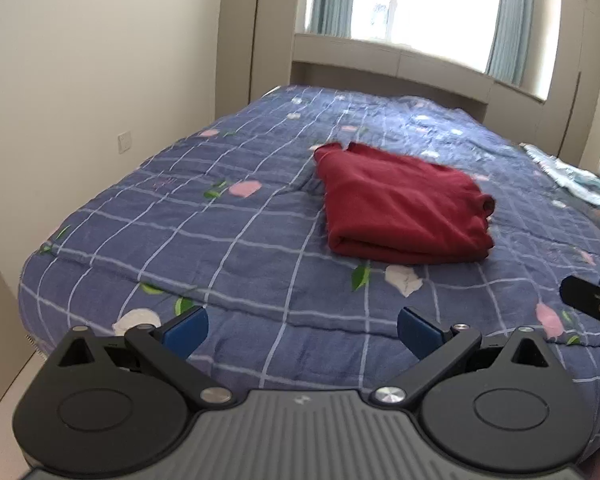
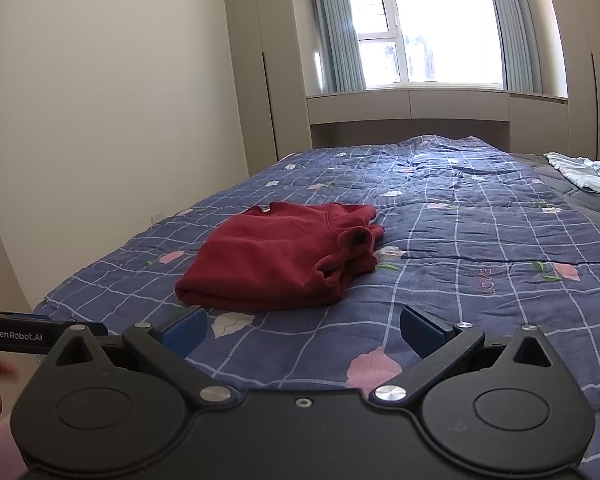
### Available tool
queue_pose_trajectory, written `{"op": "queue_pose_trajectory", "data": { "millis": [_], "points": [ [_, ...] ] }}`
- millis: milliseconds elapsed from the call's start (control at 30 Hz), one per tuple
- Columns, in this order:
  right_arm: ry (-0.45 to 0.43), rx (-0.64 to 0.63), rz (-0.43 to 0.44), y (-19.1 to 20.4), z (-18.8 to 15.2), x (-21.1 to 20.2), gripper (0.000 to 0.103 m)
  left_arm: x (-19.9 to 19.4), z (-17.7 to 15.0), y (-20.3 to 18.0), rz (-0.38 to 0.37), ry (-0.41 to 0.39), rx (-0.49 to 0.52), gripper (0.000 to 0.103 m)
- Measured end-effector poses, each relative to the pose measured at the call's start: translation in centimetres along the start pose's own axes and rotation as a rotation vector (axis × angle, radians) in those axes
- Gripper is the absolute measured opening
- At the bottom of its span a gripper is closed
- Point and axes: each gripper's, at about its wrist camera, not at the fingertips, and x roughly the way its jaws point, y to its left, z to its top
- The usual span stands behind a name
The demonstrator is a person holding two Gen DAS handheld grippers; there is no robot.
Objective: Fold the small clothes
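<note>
Daylight from a curtained window (image 2: 428, 40) falls over a bed (image 1: 180, 216) covered by a blue checked quilt printed with pink and white flowers. Beige cupboards frame the window, and a plain pale wall (image 1: 80, 80) runs along the bed's left side.

On the quilt lies a dark red garment (image 1: 400, 208), folded into a thick, roughly rectangular stack. Its folded edge faces the cameras, and a cuff or sleeve end curls up at its right side. It rests flat on the bed, touched by neither tool.

Left tool (image 1: 302, 332): its blue-padded fingers are spread wide with nothing between them, hovering over the near edge of the bed, well short of the garment. In the right wrist view it shows as a black bar at the far left edge.

Right tool (image 2: 303, 330): likewise spread wide and empty, above the quilt just in front of the garment's folded edge. Its tip shows at the right edge of the left wrist view.

At the bed's far right lies some light blue-green cloth (image 2: 588, 172), well apart from the garment.
</note>
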Motion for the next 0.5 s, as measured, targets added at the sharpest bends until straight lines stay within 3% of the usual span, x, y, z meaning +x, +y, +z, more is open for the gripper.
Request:
{"op": "queue_pose_trajectory", "data": {
  "millis": [200, 500],
  "points": [
    [0.01, 0.0, -0.001, -0.08, -0.03, 0.4, 0.102, 0.33, 0.08, -0.19, 0.042, 0.001, 0.006, 0.103],
    [0.024, 0.002, 0.0, -0.26, -0.12, 1.04, 0.102, 0.84, 0.36, 0.05, 0.047, 0.012, 0.004, 0.103]
  ]
}}
